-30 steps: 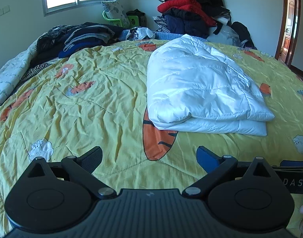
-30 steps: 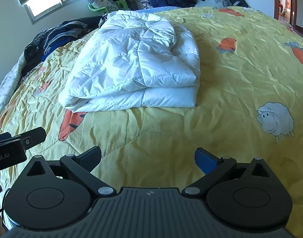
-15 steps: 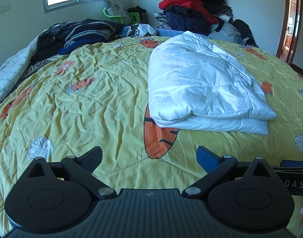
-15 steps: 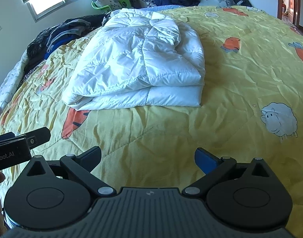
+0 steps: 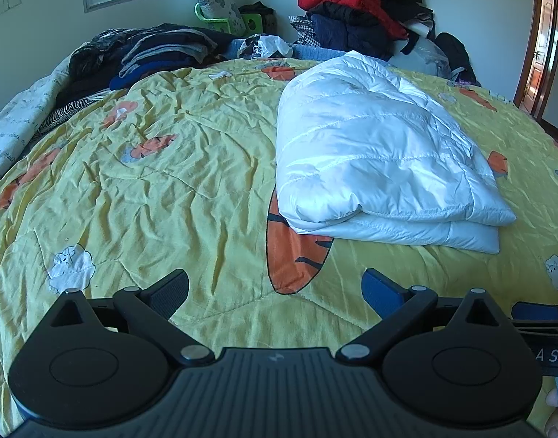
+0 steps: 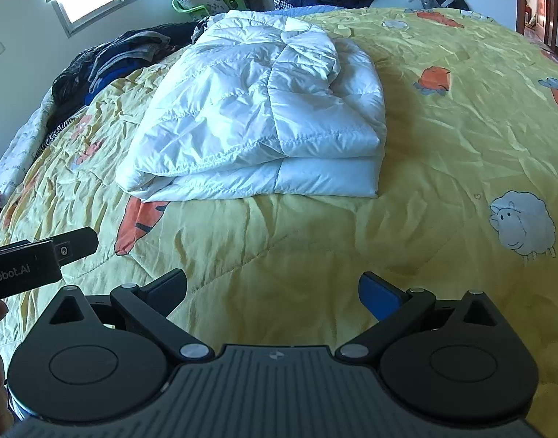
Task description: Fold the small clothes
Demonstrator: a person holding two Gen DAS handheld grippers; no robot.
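A white quilted puffer jacket (image 5: 374, 153) lies folded in layers on the yellow bedspread (image 5: 169, 182), right of centre in the left wrist view. In the right wrist view the same jacket (image 6: 264, 109) sits ahead and slightly left. My left gripper (image 5: 275, 288) is open and empty, hovering over the bedspread short of the jacket's near edge. Also open and holding nothing, my right gripper (image 6: 271, 288) stands back from the jacket's folded front edge. The left gripper's body (image 6: 34, 262) shows at the left edge of the right wrist view.
Dark folded clothes (image 5: 151, 54) are piled at the bed's far left. A tall heap of red, navy and black jackets (image 5: 363, 11) rises at the back. A green chair with a pillow (image 5: 220, 11) stands under the window. A wooden door (image 5: 545, 47) is at the right.
Both grippers have edged forward toward the jacket, so it looks slightly larger and nearer. Both stay open; the jacket has not moved.
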